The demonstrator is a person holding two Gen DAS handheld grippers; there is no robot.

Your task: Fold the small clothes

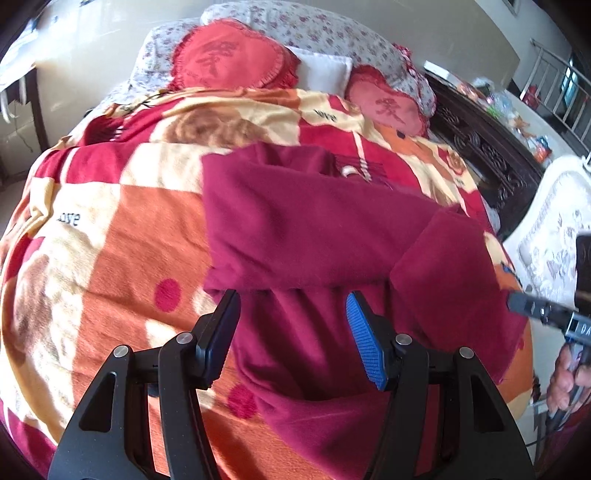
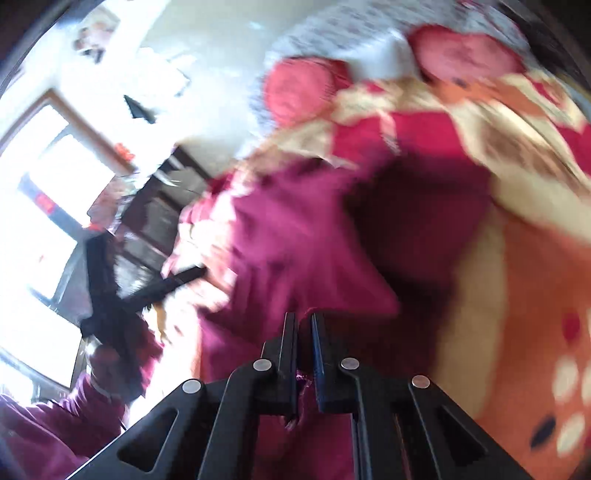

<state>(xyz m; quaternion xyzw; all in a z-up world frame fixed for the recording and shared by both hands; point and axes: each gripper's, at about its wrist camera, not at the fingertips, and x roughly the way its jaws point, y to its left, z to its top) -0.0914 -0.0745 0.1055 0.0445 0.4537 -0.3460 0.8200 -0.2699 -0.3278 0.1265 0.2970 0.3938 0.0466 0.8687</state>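
A dark red fleece garment (image 1: 314, 236) lies on a bed covered by an orange, red and cream blanket (image 1: 110, 221). One sleeve is folded across its body. My left gripper (image 1: 291, 314) is open just above the garment's near part, holding nothing. My right gripper (image 2: 303, 325) is shut on a fold of the dark red garment (image 2: 295, 229); cloth shows between its fingers. The right wrist view is blurred by motion. The right gripper also shows in the left wrist view (image 1: 517, 301) at the garment's right edge, held by a hand.
Two red heart-shaped cushions (image 1: 232, 62) and floral pillows (image 1: 314, 26) lie at the head of the bed. A dark carved wooden frame (image 1: 487, 147) runs along the bed's right side. A white floral seat (image 1: 554, 236) stands at the right. Bright windows (image 2: 37, 221) are beyond.
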